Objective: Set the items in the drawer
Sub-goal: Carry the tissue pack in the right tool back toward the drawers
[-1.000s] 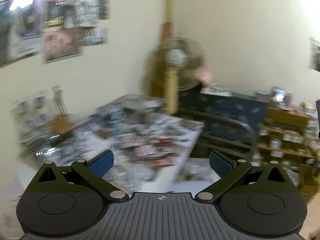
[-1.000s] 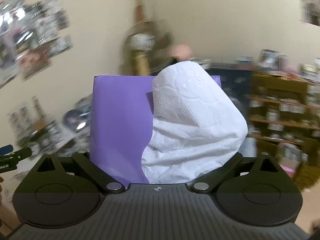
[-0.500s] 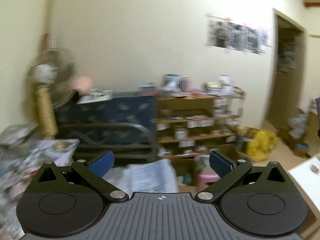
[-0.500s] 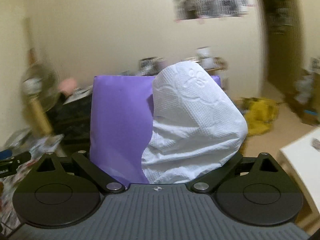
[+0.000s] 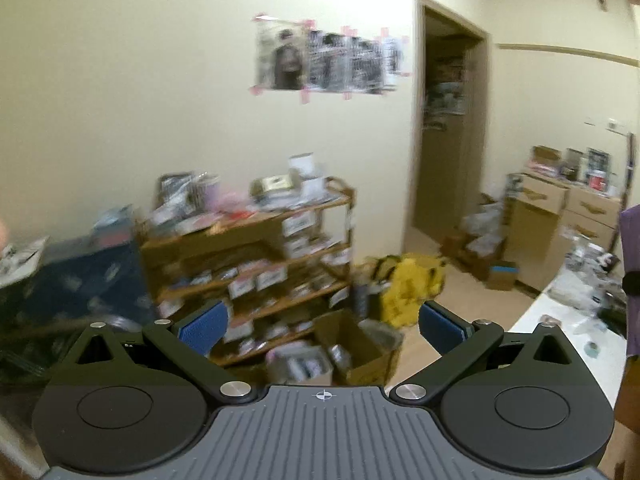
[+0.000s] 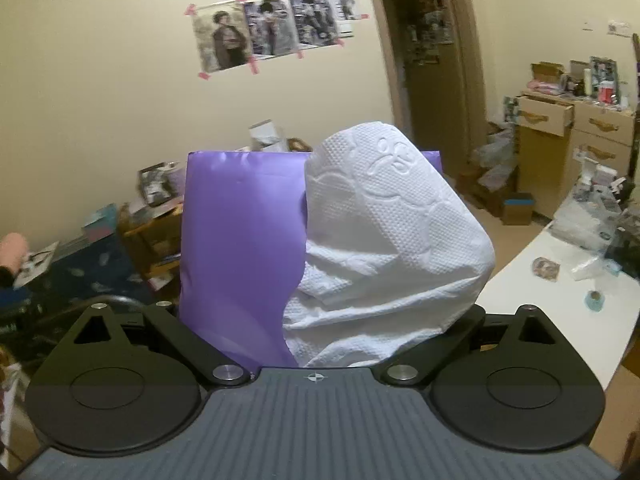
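The right tongs [image 6: 320, 312] are clenched on a soft purple plastic tissue pack [image 6: 240, 240] with a puff of embossed white tissue paper [image 6: 392, 248] spilling from its opening; the pack stands upright between the fingers, filling most of the right wrist view, and a hold low on its body probably keeps the floppy tissue clear of the pinch. The pack is carried in the air, touching no surface. The left tongs [image 5: 322, 322] are released, their blue pads [image 5: 202, 322] spread wide with nothing between them, likely kept free to deal with a drawer front. In the right wrist view a tan chest of drawers [image 6: 576, 136] stands against the far wall beyond a white counter [image 6: 552, 292] strewn with small items, and its upper left drawer [image 6: 544, 114] is pulled out; that open drawer looks like the probable destination, though this is a judgement only. The left view is blurred, showing a wooden shelf unit [image 5: 256, 268] packed with clutter and a doorway [image 5: 448, 140]. The placing itself is not yet done.
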